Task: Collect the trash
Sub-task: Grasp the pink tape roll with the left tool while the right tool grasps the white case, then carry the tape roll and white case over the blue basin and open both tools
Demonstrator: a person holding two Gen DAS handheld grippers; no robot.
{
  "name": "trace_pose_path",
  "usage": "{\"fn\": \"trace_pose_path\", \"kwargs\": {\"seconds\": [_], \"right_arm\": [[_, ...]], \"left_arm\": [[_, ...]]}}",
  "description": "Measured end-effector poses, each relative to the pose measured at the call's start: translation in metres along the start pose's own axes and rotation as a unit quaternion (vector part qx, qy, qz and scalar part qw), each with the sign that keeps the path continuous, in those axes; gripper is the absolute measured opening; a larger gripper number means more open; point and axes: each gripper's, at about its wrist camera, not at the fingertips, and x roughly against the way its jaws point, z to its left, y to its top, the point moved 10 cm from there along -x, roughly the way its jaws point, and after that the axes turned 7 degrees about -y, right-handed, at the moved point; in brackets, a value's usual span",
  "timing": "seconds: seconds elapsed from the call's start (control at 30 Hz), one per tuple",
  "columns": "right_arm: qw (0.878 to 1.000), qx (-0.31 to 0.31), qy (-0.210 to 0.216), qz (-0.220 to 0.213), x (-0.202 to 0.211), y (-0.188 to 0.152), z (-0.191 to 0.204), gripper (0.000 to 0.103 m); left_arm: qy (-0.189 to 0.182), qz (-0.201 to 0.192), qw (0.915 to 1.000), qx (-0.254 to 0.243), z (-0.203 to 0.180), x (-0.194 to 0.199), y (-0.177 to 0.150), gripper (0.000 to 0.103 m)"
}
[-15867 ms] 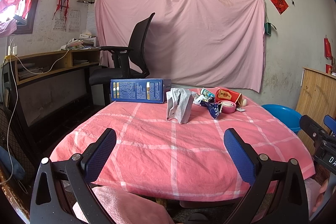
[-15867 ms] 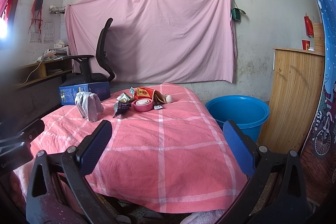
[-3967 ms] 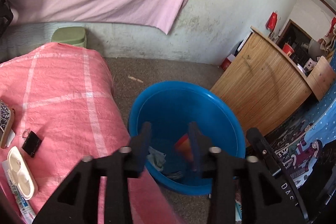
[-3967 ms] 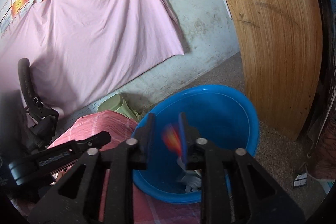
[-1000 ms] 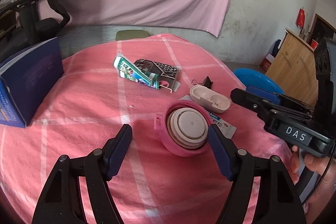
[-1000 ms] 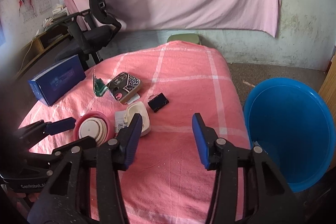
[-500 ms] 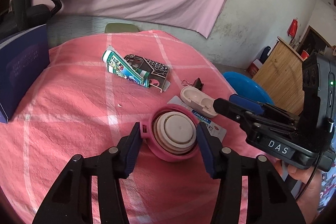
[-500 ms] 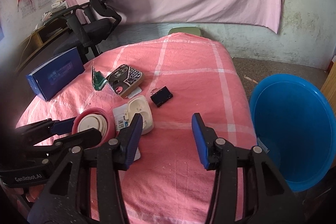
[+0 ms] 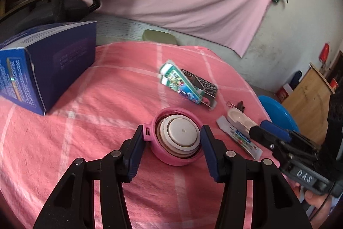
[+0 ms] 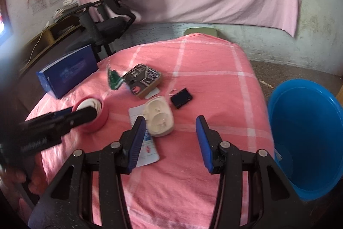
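A pink round lid with a white inner cap lies on the pink checked tablecloth. My left gripper has closed in on it, both pads against its sides. The lid also shows in the right wrist view, partly hidden by the left gripper. My right gripper is open and empty over the cloth, just right of a white two-cup case lying on a flat sachet. The blue basin stands on the floor at the right.
A green carton lies on a patterned phone case. A black binder clip, a blue box and an office chair are also in view. A wooden cabinet stands at the far right.
My left gripper has narrowed from wide open to gripping the pink lid's sides. My right gripper has moved a little nearer the white case and stays open.
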Motion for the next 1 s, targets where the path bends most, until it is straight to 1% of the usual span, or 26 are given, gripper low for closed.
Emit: {"fn": "trace_pose_path", "kwargs": {"seconds": [0.1, 0.13, 0.17, 0.2, 0.23, 0.37, 0.57, 0.73, 0.8, 0.87, 1.0], "right_arm": [[1.000, 0.016, 0.001, 0.010, -0.006, -0.002, 0.008, 0.064], [1.000, 0.022, -0.003, 0.015, -0.009, -0.003, 0.010, 0.062], [0.999, 0.028, -0.011, 0.019, -0.012, -0.004, 0.012, 0.059], [0.999, 0.030, -0.014, 0.021, -0.012, -0.004, 0.012, 0.047], [0.999, 0.033, -0.015, 0.020, -0.012, -0.004, 0.013, 0.046], [1.000, 0.026, -0.012, 0.012, -0.010, -0.004, 0.011, 0.045], [1.000, 0.020, -0.011, -0.013, 0.001, 0.001, 0.010, 0.045], [0.999, 0.012, -0.007, -0.034, 0.009, 0.005, 0.008, 0.045], [0.999, 0.002, -0.004, -0.046, 0.014, 0.007, 0.005, 0.045], [0.998, -0.012, 0.000, -0.069, 0.022, 0.012, 0.001, 0.045], [0.989, -0.044, 0.005, -0.138, 0.049, 0.025, -0.009, 0.045]], "left_arm": [[0.006, -0.003, 1.0000, 0.001, 0.002, 0.002, 0.001, 0.046], [0.009, -0.004, 1.0000, -0.001, 0.002, 0.002, 0.001, 0.046], [0.012, -0.005, 0.9999, -0.001, 0.002, 0.003, 0.001, 0.046], [0.013, -0.005, 0.9999, -0.001, 0.001, 0.003, 0.001, 0.046], [0.015, -0.006, 0.9999, 0.000, 0.001, 0.003, 0.001, 0.046], [0.017, -0.013, 0.9997, 0.010, 0.000, 0.003, 0.000, 0.046], [0.026, -0.047, 0.9985, 0.009, -0.006, 0.014, 0.003, 0.045], [0.023, -0.073, 0.9970, 0.009, -0.012, 0.023, 0.008, 0.045], [0.019, -0.083, 0.9963, 0.012, -0.014, 0.026, 0.011, 0.045], [0.015, -0.096, 0.9952, 0.012, -0.018, 0.031, 0.016, 0.045], [0.007, -0.139, 0.9903, -0.004, -0.032, 0.046, 0.033, 0.045]]}}
